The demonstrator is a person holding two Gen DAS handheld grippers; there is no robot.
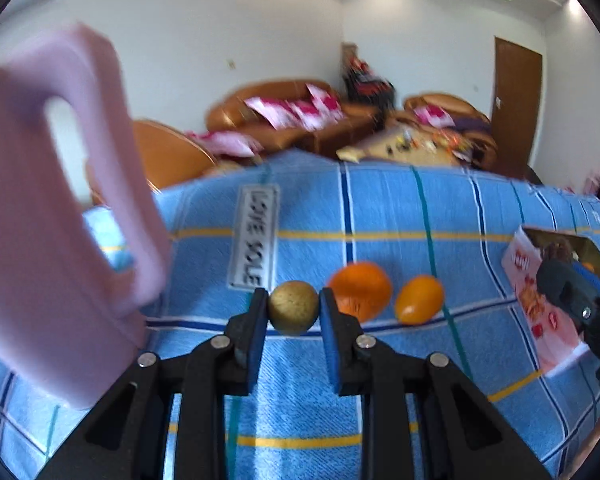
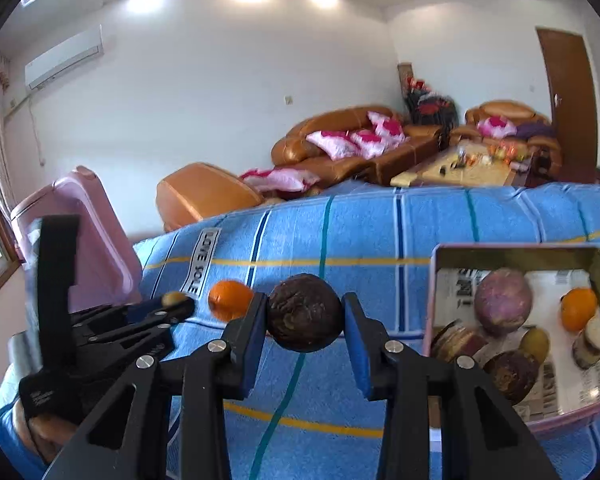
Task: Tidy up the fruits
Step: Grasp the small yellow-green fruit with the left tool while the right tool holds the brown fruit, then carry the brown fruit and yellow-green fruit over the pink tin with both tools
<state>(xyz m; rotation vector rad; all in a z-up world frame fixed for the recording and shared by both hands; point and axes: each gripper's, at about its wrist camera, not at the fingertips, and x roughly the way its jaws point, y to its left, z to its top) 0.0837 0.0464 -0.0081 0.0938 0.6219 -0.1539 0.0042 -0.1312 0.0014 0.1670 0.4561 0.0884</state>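
In the left wrist view my left gripper [image 1: 293,306] is shut on a small round tan-brown fruit [image 1: 293,307], held just above the blue checked cloth [image 1: 380,208]. An orange [image 1: 360,290] and a smaller oval orange fruit [image 1: 419,299] lie on the cloth just right of it. In the right wrist view my right gripper [image 2: 305,313] is shut on a dark brown wrinkled round fruit [image 2: 305,312]. The left gripper [image 2: 172,304] shows at the left with its tan fruit [image 2: 173,299], the orange [image 2: 230,299] beside it. An open tin box [image 2: 440,268] at the right holds several fruits.
A pink plastic container [image 1: 60,208] stands at the left edge of the cloth. The tin box [image 1: 540,300] lies at the right, with the right gripper [image 1: 580,304] in front of it. Orange sofas [image 2: 340,144] and a cluttered coffee table [image 2: 460,168] fill the room behind.
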